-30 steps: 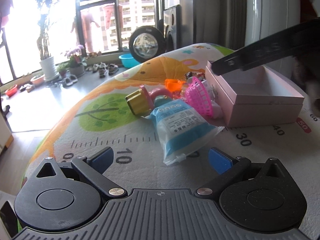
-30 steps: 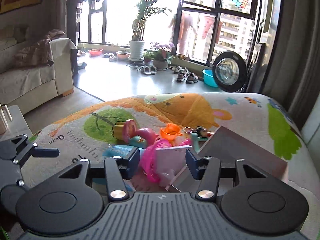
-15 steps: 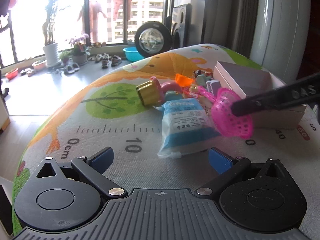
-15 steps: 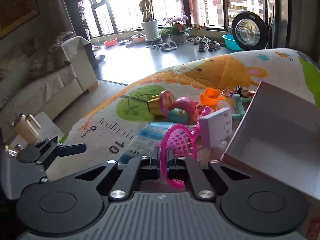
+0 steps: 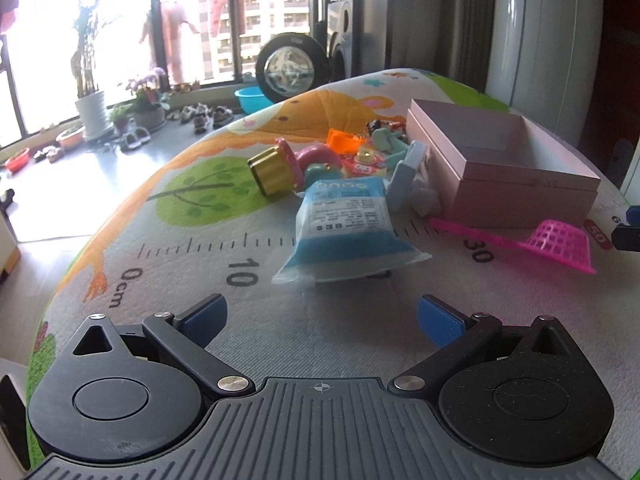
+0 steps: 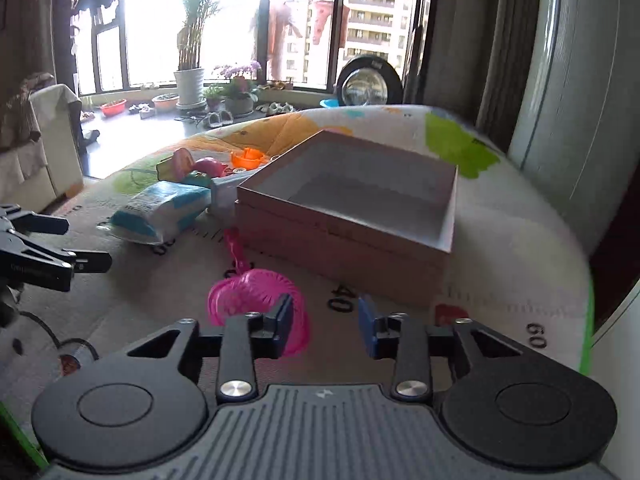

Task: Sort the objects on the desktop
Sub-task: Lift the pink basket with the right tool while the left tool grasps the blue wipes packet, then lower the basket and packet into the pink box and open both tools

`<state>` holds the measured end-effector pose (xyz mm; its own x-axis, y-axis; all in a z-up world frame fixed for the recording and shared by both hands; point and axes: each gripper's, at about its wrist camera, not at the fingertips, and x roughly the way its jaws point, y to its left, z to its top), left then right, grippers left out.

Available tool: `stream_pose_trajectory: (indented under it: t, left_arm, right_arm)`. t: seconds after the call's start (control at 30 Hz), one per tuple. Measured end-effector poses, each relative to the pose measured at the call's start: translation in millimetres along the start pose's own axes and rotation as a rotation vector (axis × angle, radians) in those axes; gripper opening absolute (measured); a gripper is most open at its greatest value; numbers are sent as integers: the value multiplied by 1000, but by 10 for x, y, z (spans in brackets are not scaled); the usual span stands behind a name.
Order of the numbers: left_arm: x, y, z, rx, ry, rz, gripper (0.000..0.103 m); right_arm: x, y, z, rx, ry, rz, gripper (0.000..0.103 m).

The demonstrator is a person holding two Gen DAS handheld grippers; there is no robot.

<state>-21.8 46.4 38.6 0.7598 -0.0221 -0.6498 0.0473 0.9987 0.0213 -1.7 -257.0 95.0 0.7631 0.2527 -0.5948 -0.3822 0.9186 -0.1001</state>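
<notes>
A pink toy net scoop (image 6: 256,300) lies on the mat in front of the open pink box (image 6: 352,216), just left of my right gripper (image 6: 324,322), which is open and empty. The scoop also shows in the left wrist view (image 5: 556,242), in front of the box (image 5: 500,168). My left gripper (image 5: 320,316) is open and empty, just short of a blue and white packet (image 5: 344,228). A pile of small toys (image 5: 320,160) with a gold-capped toy (image 5: 272,172) lies behind the packet.
The printed play mat (image 5: 200,248) with ruler marks covers the rounded table. Its edge drops off to the left. A pale blue box (image 5: 406,176) leans against the pink box. My left gripper shows at the left of the right wrist view (image 6: 48,256).
My right gripper pulled the pink scoop out of the pile, carried it to the front of the box and opened. The scoop now lies loose on the mat.
</notes>
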Motion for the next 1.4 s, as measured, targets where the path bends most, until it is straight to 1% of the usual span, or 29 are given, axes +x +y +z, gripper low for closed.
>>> stream_pose_trajectory:
  t: [0.03,0.07,0.1,0.13,0.2,0.27,0.33,0.4,0.43,0.47,0.5,0.53,0.6,0.67,0.73,0.83,0.9,0.97,1.0,1.07,1.17,1.23,1.27,1.3,1.33,1.37,1.4]
  left_arm:
    - [-1,-12,15,7,0,2,103]
    - [4,-28,39,15,0,3,103]
    - [17,-52,81,28,-4,3,103]
    - [35,-80,127,42,-16,2,103]
    - [109,-149,239,72,-43,9,103]
    - [262,-197,358,79,-45,33,103]
    - [468,-221,473,67,-19,67,103]
    - [661,-216,547,50,26,73,103]
    - [749,-209,562,40,51,62,103]
    - [796,-205,568,32,68,50,103]
    - [819,-192,556,23,75,42,101]
    - [819,-190,541,23,77,42,88]
    - [788,-183,497,28,90,33,68]
    - [697,-176,438,37,83,30,66]
    - [529,-191,359,74,65,29,62]
    - [159,-233,240,127,18,-8,62]
    - [-107,-280,225,147,-24,-54,61]
    - [-319,-331,280,156,-72,-100,61]
    - [-413,-383,352,163,-108,-123,61]
    - [-500,-487,510,176,-168,-150,61]
    - [-380,-721,820,187,-237,-177,61]
    - [-156,-905,1064,169,-258,-192,62]
    - [-16,-1001,1183,151,-270,-193,64]
    - [123,-1080,1285,141,-279,-191,71]
    - [301,-1166,1390,147,-272,-190,83]
    - [438,-1217,1449,155,-257,-191,86]
    - [523,-1233,1472,154,-242,-187,86]
  right_arm:
    - [-50,16,0,-18,-20,30,77]
    - [-62,54,0,-38,-33,54,91]
    - [-48,113,6,-77,-44,89,93]
    - [-7,162,22,-110,-44,113,94]
    - [188,229,64,-147,-23,130,94]
    - [403,231,78,-155,15,139,94]
    - [599,210,79,-160,50,136,94]
    - [741,190,67,-159,87,131,91]
    - [791,184,68,-155,112,133,80]
    - [809,169,61,-149,134,140,64]
    - [779,165,46,-146,137,145,63]
    - [723,163,23,-148,138,155,62]
    - [609,170,-13,-148,140,165,61]
    - [460,191,-63,-152,145,179,61]
    - [274,212,-115,-165,137,193,61]
    - [-74,231,-157,-204,101,220,61]
    - [-323,213,-127,-225,51,220,61]
    - [-556,146,-6,-220,-26,182,61]
    - [-636,91,60,-204,-61,159,61]
    - [-760,-113,298,-133,-138,99,61]
    - [-777,-442,615,-8,-213,20,61]
    - [-685,-609,802,43,-235,-11,61]
    - [-604,-672,891,62,-237,-18,61]
    - [-509,-719,969,77,-235,-26,61]
    - [-403,-758,1033,87,-228,-39,61]
    - [-284,-790,1088,94,-217,-57,61]
    - [-163,-826,1122,106,-203,-75,61]
